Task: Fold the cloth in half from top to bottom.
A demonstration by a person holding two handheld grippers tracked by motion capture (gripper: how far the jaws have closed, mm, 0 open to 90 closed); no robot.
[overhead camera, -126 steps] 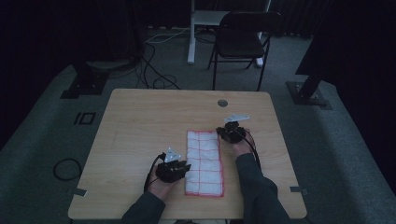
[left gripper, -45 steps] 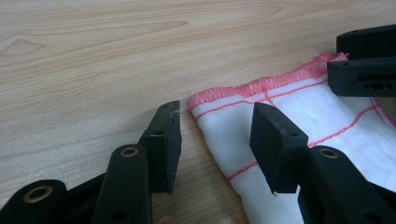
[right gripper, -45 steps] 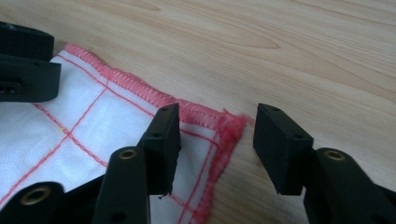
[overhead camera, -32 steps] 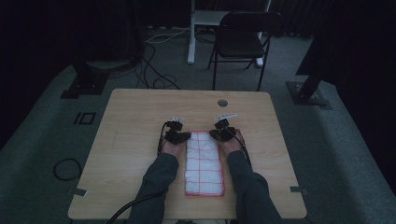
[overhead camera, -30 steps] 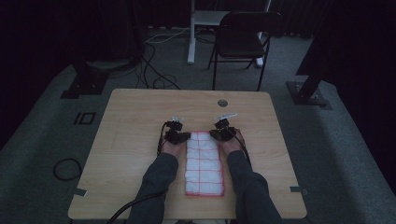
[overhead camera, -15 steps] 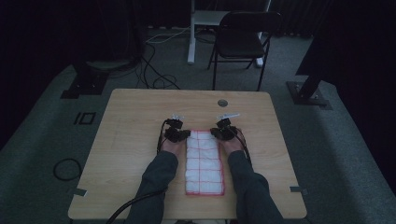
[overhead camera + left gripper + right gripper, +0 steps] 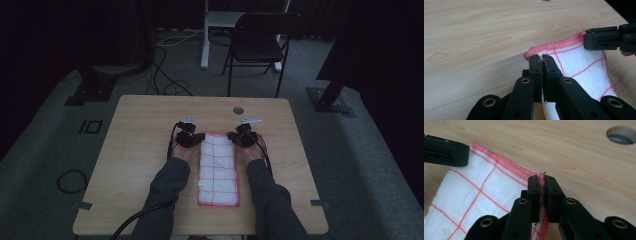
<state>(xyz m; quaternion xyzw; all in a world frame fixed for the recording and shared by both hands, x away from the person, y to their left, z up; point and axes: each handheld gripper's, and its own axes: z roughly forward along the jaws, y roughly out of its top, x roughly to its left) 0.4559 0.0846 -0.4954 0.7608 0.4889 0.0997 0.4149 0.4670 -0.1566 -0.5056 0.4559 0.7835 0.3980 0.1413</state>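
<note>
— Since four seconds back, both hands have gone to the far end of the cloth; before that the left one sat near the middle of its left edge and the right one was alone at the far right corner.

— And in the last second?

— Hardly any change. Going left to right: the left gripper (image 7: 190,139) is pinched closed on the far left corner of the white dishcloth with red grid lines (image 7: 218,170), hem caught between its jaws, as the left gripper view shows (image 7: 541,58). The right gripper (image 7: 242,138) is clamped the same way on the far right corner (image 7: 541,179).

— So which step is this?

— I'd judge it the grasp before a fold. The cloth lies flat and lengthwise in the middle of the surface (image 7: 140,145), near end towards the person. The next move likely calls for lifting both corners together, level, and carrying them towards the near hem without letting one side lag.

— Anything in the way?

— No. A round cable hole (image 7: 238,109) sits beyond the cloth, well apart. A folding chair (image 7: 260,42) and floor cables (image 7: 167,82) stand off the surface.
</note>
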